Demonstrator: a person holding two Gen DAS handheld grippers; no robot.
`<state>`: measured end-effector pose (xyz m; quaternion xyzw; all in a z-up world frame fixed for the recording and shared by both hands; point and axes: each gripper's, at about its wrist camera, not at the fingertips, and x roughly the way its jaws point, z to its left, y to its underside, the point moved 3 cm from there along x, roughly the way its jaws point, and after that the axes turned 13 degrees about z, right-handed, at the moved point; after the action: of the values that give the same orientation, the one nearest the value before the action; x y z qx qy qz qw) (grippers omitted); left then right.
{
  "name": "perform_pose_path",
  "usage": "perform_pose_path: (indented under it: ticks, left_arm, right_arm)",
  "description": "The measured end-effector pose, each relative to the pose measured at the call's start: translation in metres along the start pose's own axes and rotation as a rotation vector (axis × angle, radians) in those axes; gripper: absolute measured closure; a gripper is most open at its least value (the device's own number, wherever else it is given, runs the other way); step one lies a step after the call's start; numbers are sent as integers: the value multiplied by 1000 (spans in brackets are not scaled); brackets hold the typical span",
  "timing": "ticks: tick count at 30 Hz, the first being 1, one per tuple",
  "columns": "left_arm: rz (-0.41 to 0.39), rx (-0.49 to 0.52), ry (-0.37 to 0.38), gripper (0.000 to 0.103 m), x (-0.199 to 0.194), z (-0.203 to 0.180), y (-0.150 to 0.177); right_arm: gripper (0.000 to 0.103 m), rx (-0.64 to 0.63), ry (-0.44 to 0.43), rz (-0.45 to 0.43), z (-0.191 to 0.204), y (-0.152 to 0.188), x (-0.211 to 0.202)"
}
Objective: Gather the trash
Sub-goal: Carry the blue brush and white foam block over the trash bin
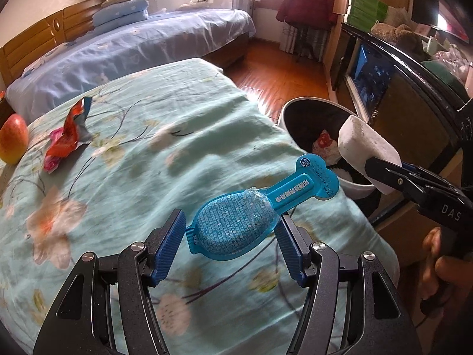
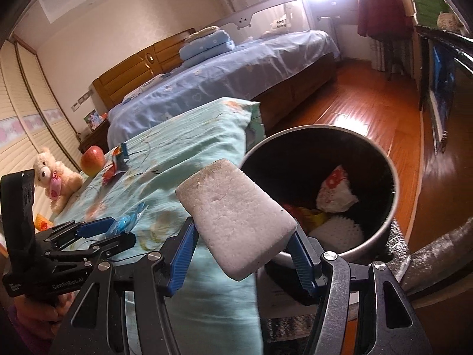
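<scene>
White foam block (image 2: pixel 236 219) pinched in the right hand-held gripper (image 2: pixel 241 254) beside the round trash bin (image 2: pixel 393 195); left hand-held gripper (image 1: pixel 229 244) pinches a blue plastic blister pack (image 1: pixel 236 224).

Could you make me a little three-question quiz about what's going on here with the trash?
1. Multiple choice: the right gripper holds (a) an apple, (b) a white foam block, (c) a teddy bear.
2. True or false: the trash bin is empty.
3. Fill in: the left gripper holds a ____ plastic package.

Key
1. b: the white foam block sits between its fingers.
2. False: wrappers already lie inside.
3. Blue: the blue plastic package; a red wrapper lies on the bed.
</scene>
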<state>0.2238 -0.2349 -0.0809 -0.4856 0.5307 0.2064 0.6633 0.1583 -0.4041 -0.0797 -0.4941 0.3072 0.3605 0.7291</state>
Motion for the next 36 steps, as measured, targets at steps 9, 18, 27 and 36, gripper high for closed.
perform_pose_path:
  ticks: [9,18,27,36]
  left_arm:
    - [-3,40,3,41,4,-24,-20]
    - [-2,74,0,41,9,-41,-41]
    - [7,97,-9,41,18,-52,-56]
    - [22,115,-13,41,28,-63,-69]
  right_arm:
    - [42,34,34,-11,-20,-4,-4]
    - [41,51,70,-23,-34,-13,-8]
    - [41,61,100,-18,-48,-23,-4]
    - [41,78,114,-10,-65,-32,0]
